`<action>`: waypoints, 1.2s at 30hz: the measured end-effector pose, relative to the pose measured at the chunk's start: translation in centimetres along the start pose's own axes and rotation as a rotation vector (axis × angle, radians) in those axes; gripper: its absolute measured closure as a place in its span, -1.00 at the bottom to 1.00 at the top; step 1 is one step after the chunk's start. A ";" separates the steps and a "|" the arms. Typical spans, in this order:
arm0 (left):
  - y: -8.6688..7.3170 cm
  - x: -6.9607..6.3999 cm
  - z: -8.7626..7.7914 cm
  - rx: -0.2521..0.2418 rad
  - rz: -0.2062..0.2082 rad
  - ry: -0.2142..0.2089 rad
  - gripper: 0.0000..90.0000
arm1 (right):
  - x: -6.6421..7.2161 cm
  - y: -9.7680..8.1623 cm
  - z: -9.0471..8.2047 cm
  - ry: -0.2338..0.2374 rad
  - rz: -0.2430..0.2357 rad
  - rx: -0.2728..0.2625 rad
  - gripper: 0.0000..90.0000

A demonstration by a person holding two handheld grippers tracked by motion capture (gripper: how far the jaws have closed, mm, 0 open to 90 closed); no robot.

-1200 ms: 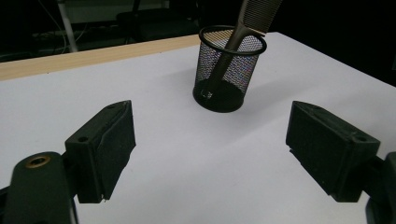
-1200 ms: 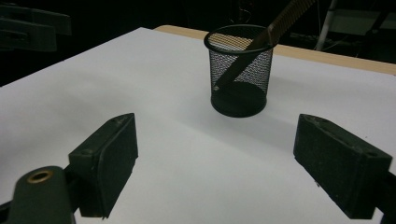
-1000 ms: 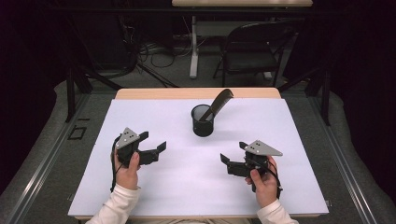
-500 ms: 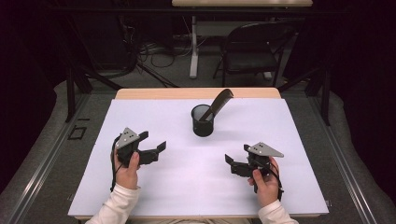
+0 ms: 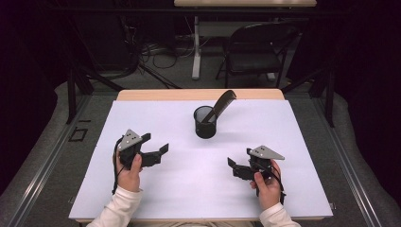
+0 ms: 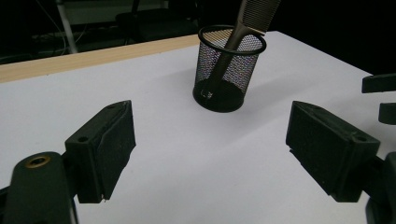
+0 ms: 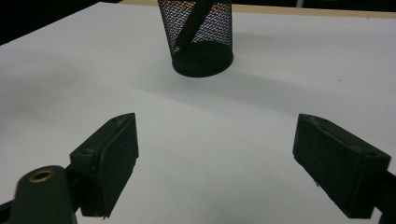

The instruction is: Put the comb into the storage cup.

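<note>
Grippers are recorded first. The left gripper is held over the white table toward its left edge, jaws wide apart with nothing between them, as is confirmed in the left gripper view. The right gripper is held toward the right edge and nearer the front edge, jaws likewise spread and empty, as is confirmed in the right gripper view. Both sets of jaws are pointed inward and slightly toward the far edge.

The 1 object group on the table is a black mesh cup, standing upright near the middle of the far edge, well apart from both grippers. A dark comb is lodged in it, 1 end at the cup floor, the rest leaning over the rim. In the high view its long axis is seen to run up and toward the right far corner.

The cup is found ahead of both grippers: forward and to the right of the left gripper, forward and to the left of the right gripper. Neither hand is judged clearly nearer. Because the free end of the comb tilts rightward, the right gripper is judged better placed for a grasp across the shaft, the left for steadying the cup.
</note>
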State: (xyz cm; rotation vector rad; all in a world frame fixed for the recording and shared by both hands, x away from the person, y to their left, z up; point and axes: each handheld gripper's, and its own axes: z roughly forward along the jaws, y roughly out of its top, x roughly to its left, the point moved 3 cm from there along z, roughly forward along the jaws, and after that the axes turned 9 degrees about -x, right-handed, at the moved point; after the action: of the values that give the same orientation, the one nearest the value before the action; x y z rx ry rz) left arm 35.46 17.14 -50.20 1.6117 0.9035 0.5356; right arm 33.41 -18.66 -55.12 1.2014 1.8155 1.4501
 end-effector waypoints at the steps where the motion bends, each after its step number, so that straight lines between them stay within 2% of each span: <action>1: 0.0 0.0 0.0 0.001 0.000 0.000 -0.64 | 0.0 0.0 0.0 0.000 0.001 0.000 -0.69; 36: -0.1 0.4 0.1 0.001 -0.007 0.010 -0.64 | 0.2 -0.4 0.4 0.010 -0.024 0.022 -0.69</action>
State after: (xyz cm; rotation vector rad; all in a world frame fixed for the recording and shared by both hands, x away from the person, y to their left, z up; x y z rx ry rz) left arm 35.74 17.38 -50.38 1.6078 0.9165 0.5385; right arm 33.51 -18.34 -55.57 1.1811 1.8506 1.4296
